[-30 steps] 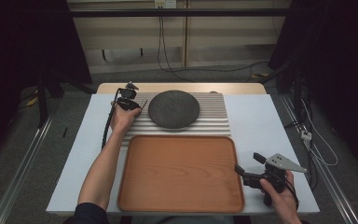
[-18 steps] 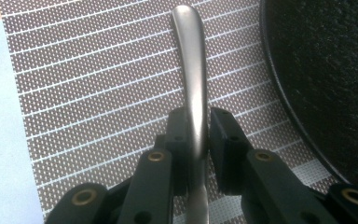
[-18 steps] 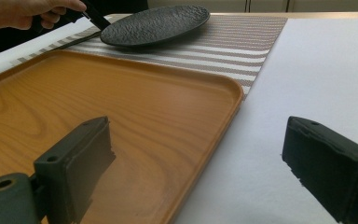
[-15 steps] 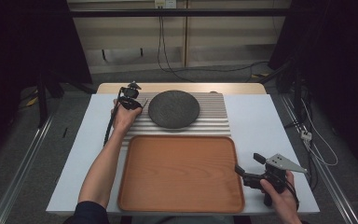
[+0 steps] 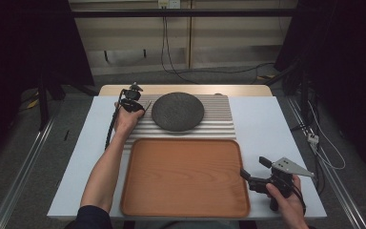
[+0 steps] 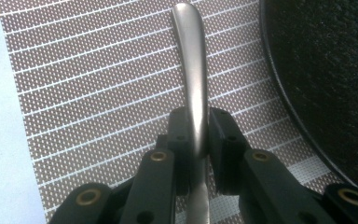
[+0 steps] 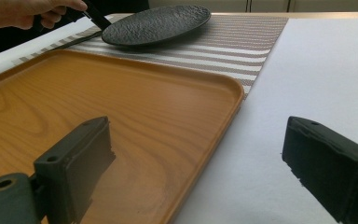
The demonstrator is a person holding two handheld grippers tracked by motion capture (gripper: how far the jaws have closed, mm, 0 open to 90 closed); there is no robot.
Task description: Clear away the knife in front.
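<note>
The left gripper (image 6: 198,140) had its fingers pinched on the slim steel cutlery handle (image 6: 193,70), whose long axis ran straight ahead beside the round black plate (image 6: 326,70), while the right gripper (image 7: 200,172) gaped empty.

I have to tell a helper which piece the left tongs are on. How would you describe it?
Find the striped mat behind the wooden tray. Left of the dark round plate on it lies a slim metal cutlery handle, pinched by the left tongs: the one shiny thing there.
</note>
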